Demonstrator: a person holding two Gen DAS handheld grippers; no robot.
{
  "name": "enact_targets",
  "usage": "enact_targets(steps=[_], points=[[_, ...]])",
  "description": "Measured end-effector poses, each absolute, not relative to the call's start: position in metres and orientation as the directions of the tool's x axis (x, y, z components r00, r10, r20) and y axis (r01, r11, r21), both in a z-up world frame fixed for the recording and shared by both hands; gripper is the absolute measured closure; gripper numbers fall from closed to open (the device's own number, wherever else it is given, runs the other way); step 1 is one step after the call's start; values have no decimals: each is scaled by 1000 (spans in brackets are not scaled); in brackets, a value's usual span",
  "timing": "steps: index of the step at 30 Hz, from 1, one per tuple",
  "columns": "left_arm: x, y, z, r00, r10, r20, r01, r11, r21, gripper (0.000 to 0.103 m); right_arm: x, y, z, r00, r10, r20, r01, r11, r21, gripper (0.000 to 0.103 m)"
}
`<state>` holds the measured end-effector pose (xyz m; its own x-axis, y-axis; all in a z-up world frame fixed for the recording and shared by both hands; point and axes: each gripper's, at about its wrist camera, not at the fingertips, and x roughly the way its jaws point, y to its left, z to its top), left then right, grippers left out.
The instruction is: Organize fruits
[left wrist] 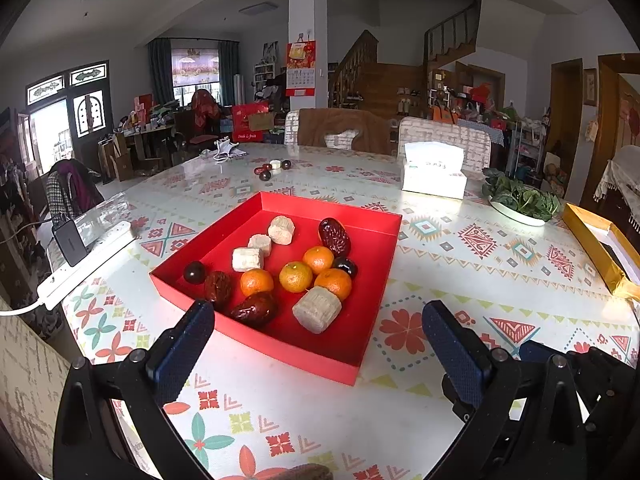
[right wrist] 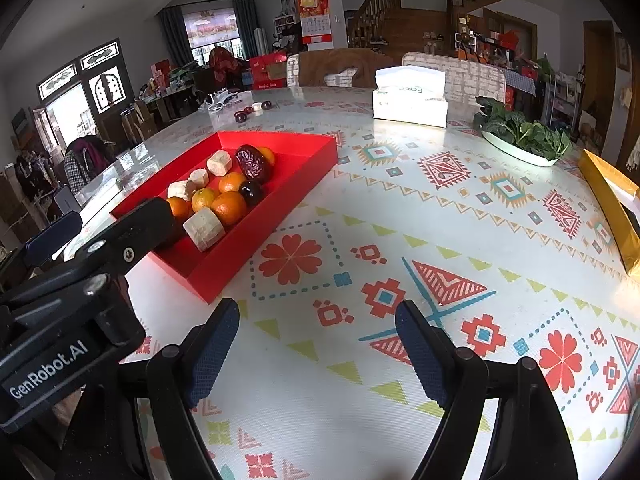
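Note:
A red tray (left wrist: 372, 224) sits on the patterned table and also shows in the right wrist view (right wrist: 316, 156). It holds several small oranges (left wrist: 296, 277), dark red dates (left wrist: 334, 237), dark round fruits (left wrist: 195, 272) and pale blocks (left wrist: 317, 309). My left gripper (left wrist: 318, 344) is open and empty, at the tray's near edge. My right gripper (right wrist: 318, 344) is open and empty, over bare table to the right of the tray. The left gripper's body (right wrist: 80, 280) hides the tray's near-left corner in the right wrist view.
A few loose fruits (left wrist: 272, 170) lie far across the table. A tissue box (left wrist: 434, 172), a white dish of greens (left wrist: 520, 200) and a gold box (left wrist: 600, 248) stand at the right. A white power strip (left wrist: 86, 264) lies at the left edge. Chairs stand behind.

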<state>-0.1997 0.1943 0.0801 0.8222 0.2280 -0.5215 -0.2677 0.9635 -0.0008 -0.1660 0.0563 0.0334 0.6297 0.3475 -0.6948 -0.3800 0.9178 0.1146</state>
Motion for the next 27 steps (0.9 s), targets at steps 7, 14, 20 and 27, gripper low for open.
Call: enact_targets(steps=[7,14,20,27], points=[[-200,194,77,821,226,-524,-265,964,1,0,-166,56,33,628,348,-696,-379,918,117,18],[-200,194,77,822,223,-524,-263,965,0,0,-166,57,32,627,349,-697,-379,918,118,18],[-199,193,77,822,222,-524,-263,965,-3,0,-165,56,30,622,350,-701,-381,917,119,18],[-200,195,82,821,239,-519,-281,960,-2,0,-167,59,30,617,353,-703,-398,911,108,18]])
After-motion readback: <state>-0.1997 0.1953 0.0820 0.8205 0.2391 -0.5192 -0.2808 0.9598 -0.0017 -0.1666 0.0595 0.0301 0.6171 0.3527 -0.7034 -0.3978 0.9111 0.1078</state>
